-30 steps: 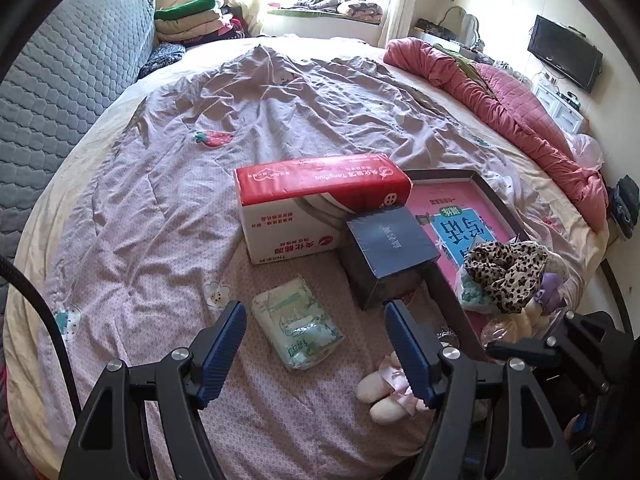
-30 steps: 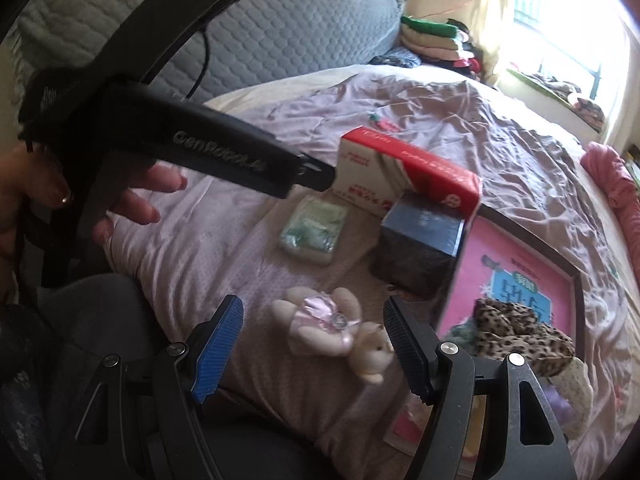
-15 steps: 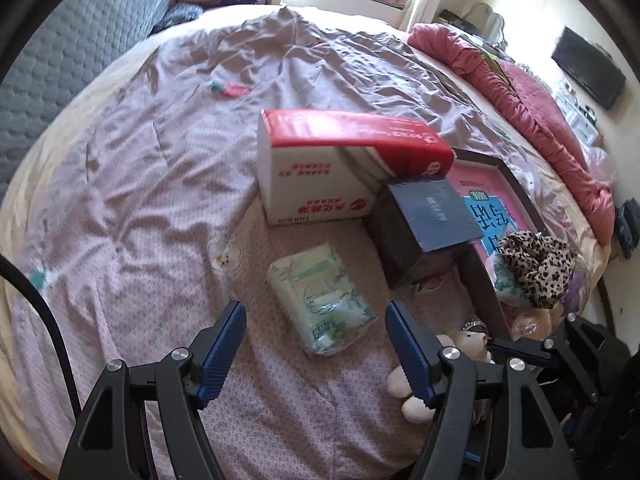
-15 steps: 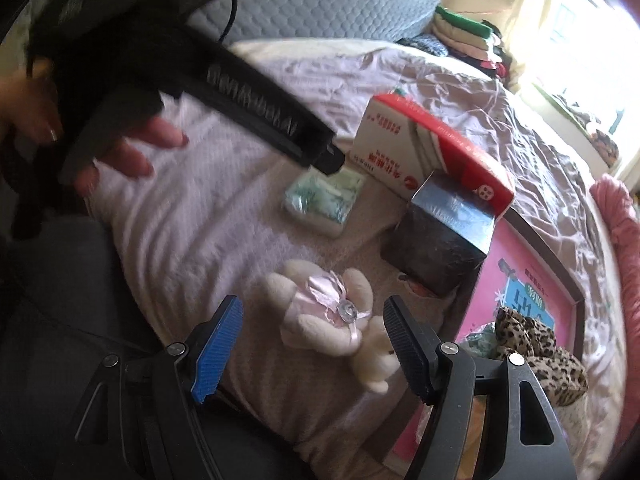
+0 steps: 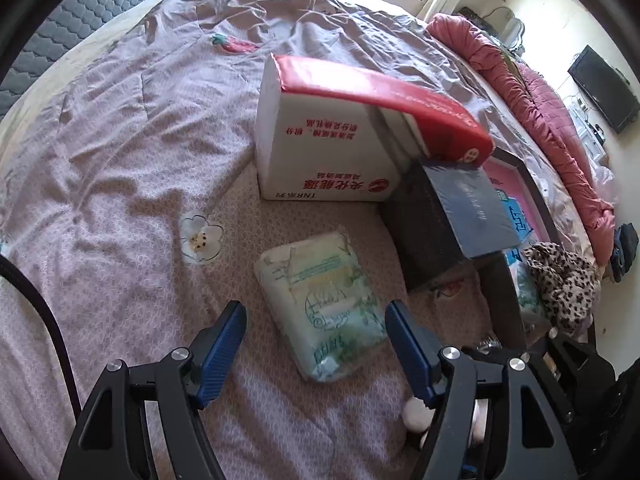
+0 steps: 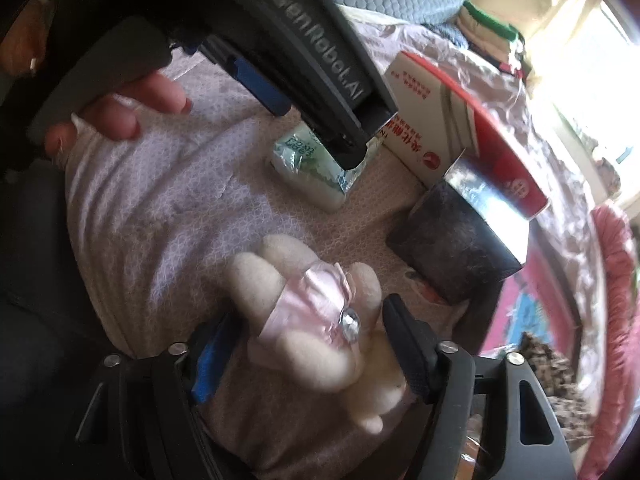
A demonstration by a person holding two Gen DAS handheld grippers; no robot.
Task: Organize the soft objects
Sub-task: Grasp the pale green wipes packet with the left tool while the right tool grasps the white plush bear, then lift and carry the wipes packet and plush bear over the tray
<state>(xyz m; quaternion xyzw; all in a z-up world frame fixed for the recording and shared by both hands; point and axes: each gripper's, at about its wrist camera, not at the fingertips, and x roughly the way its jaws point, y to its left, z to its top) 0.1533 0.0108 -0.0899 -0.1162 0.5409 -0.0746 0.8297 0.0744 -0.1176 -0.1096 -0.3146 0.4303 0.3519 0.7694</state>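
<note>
A soft pale-green tissue pack [image 5: 320, 300] lies flat on the pink bedspread. My left gripper [image 5: 315, 320] hangs open just over its near end, one blue pad on each side, neither touching. A cream plush toy with a pink satin bow [image 6: 308, 320] lies near the bed's edge. It sits between the jaws of my right gripper [image 6: 310, 320], which are closing, with the pads right at its sides. In the right wrist view a left gripper finger [image 6: 320, 80] reaches down onto the tissue pack [image 6: 308, 168]. A bit of the toy [image 5: 416, 416] peeks out behind the left gripper's right finger.
A red-and-white tissue box [image 5: 340, 140] stands behind the pack, a dark box [image 5: 448, 232] to its right. A dark-rimmed pink tray [image 5: 502, 292] holds a leopard-print cloth [image 5: 560, 276]. A hand [image 6: 120, 116] grips the left tool. A red quilt [image 5: 540, 112] lies far right.
Both grippers have sunk toward the bed. The tissue pack now sits between the left fingers. The right jaws have narrowed around the plush toy, which looms larger.
</note>
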